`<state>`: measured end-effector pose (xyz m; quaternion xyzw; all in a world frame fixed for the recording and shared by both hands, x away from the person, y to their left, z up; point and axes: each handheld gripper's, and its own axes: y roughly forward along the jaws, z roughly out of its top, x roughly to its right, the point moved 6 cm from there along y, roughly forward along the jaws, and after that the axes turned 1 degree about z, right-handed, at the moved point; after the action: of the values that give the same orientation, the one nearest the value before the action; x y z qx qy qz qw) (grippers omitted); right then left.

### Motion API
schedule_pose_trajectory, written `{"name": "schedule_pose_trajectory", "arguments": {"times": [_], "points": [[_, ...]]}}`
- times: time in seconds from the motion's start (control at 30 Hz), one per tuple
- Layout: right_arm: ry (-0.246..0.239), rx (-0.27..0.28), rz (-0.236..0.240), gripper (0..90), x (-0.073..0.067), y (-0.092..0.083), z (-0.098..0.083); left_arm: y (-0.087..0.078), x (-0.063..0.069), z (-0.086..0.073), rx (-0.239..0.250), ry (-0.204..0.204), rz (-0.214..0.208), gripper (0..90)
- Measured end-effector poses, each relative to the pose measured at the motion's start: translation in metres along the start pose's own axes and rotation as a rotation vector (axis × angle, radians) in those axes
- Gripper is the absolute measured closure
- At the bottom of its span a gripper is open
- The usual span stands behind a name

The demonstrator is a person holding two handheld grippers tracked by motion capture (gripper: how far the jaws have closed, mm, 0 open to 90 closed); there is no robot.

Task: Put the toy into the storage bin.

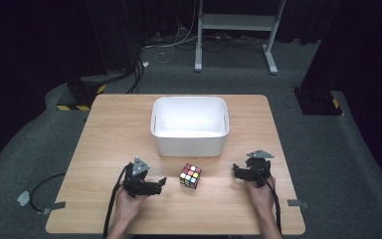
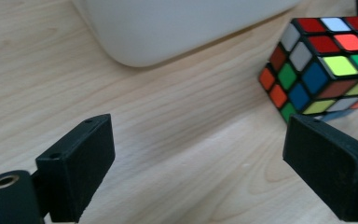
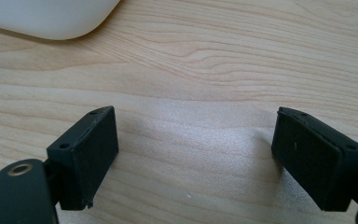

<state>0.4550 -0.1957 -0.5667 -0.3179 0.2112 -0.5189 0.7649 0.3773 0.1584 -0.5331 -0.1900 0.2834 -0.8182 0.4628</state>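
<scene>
Cube with coloured stickers sits on the wooden table, near the front middle, just in front of the white bin and apart from its wall. In the left gripper view the cube lies ahead of the right-hand jaw, outside the gap, with bare wood between the jaws.

Left claw rests low over the table to the cube's left, pointing toward it, jaws spread wide and released, gripping nothing. Right claw sits on the cube's other side, a little farther off, jaws likewise spread and empty; the right gripper view has plain wood between them and a corner of the bin at upper left.

Open wood lies on both sides of the bin out to the table's left and right edges, and a strip runs along the front edge under the person's hands. Beyond every edge the table drops to grey carpet.
</scene>
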Motion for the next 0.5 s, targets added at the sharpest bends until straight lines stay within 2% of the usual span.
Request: {"name": "schedule_pose_trajectory", "arguments": {"times": [0.03,0.17,0.33,0.5], "points": [[0.000,0.000,-0.001,14.4,0.000,0.000,0.000,0.000,0.007,0.000,-0.003,0.014,-0.009,8.5],[0.001,0.000,-0.001,14.4,0.000,0.000,0.000,-0.001,0.014,0.001,-0.001,0.041,-0.019,8.0],[0.001,0.000,-0.001,14.4,0.000,0.000,0.000,0.003,0.025,0.004,0.009,0.047,-0.057,7.7],[0.001,0.000,-0.001,14.4,0.000,0.000,0.000,0.006,0.035,0.007,0.003,0.066,-0.074,7.7]]}}
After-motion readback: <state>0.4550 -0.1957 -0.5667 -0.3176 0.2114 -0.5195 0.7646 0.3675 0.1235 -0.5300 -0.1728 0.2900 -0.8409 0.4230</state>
